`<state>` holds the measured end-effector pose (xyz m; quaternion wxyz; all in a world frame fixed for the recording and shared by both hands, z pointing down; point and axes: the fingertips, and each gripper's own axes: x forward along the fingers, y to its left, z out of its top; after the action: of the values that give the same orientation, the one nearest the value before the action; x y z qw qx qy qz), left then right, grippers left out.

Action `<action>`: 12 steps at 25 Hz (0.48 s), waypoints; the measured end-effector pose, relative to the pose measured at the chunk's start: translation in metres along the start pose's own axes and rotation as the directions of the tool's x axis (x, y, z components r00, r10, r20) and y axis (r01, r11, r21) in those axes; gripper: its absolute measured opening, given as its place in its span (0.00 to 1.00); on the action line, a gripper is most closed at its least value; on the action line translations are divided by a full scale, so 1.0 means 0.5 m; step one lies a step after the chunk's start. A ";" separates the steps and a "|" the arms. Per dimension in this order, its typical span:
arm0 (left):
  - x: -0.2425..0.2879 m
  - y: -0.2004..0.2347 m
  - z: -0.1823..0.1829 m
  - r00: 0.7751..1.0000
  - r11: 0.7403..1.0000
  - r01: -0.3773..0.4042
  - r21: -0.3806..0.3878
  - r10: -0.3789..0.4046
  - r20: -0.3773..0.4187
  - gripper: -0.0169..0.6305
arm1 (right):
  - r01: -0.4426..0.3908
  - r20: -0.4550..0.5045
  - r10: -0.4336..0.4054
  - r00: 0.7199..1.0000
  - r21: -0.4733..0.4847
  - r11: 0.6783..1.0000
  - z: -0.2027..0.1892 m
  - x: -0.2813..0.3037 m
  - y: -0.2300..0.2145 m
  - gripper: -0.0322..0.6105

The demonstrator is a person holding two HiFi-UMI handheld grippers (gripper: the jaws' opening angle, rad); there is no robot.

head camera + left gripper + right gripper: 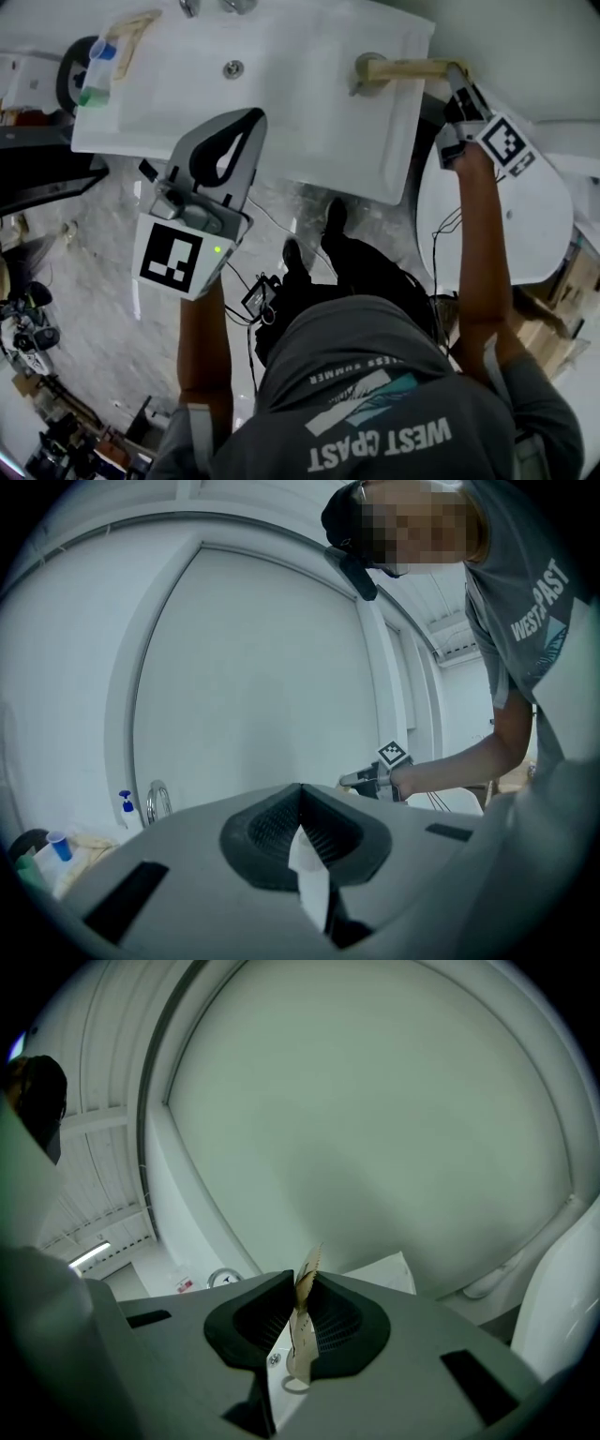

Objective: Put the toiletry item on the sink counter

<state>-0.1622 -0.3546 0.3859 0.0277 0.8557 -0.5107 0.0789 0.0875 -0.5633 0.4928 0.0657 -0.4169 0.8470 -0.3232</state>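
Note:
A tan toiletry tube [412, 67] lies level over the right end of the white sink counter [394, 141], its grey cap end pointing left. My right gripper [457, 75] is shut on the tube's flat tail. In the right gripper view the crimped tan tube end [305, 1321] stands pinched between the dark pads, with my right gripper [302, 1283] facing a white wall. My left gripper [255, 117] hovers over the front of the basin, jaws together with nothing in them. In the left gripper view my left gripper [300, 794] looks toward the wall.
A drain [233, 67] sits in the basin. A green bottle with a blue cap [98, 70] and a tan item [131, 28] lie on the counter's left end. A faucet [157, 803] and a blue pump bottle [125, 803] stand behind. A white toilet [534, 216] is at right.

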 end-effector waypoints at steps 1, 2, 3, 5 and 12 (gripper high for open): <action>0.002 0.001 -0.003 1.000 1.000 -0.003 -0.001 0.003 0.001 0.03 | 0.007 -0.005 -0.007 1.000 0.007 1.000 -0.007 0.006 -0.006 0.15; 0.002 0.002 -0.007 1.000 1.000 -0.006 -0.003 0.006 0.001 0.03 | 0.021 -0.011 -0.020 1.000 0.023 1.000 -0.016 0.011 -0.012 0.15; 0.002 0.003 -0.011 1.000 1.000 -0.010 -0.006 0.010 0.001 0.03 | 0.028 -0.017 -0.028 0.999 0.032 0.999 -0.025 0.018 -0.016 0.15; -0.001 0.004 -0.015 1.000 1.000 -0.017 -0.010 0.017 -0.001 0.03 | 0.020 -0.029 -0.020 0.999 0.007 1.000 -0.034 0.032 -0.017 0.15; -0.021 -0.009 -0.013 0.999 0.999 -0.035 -0.015 0.035 0.005 0.03 | 0.000 -0.078 -0.003 0.997 -0.034 0.999 -0.068 0.054 -0.004 0.16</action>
<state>-0.1641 -0.3424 0.3908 0.0313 0.8465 -0.5263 0.0736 0.0586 -0.5674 0.5247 0.0253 -0.4058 0.8540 -0.3245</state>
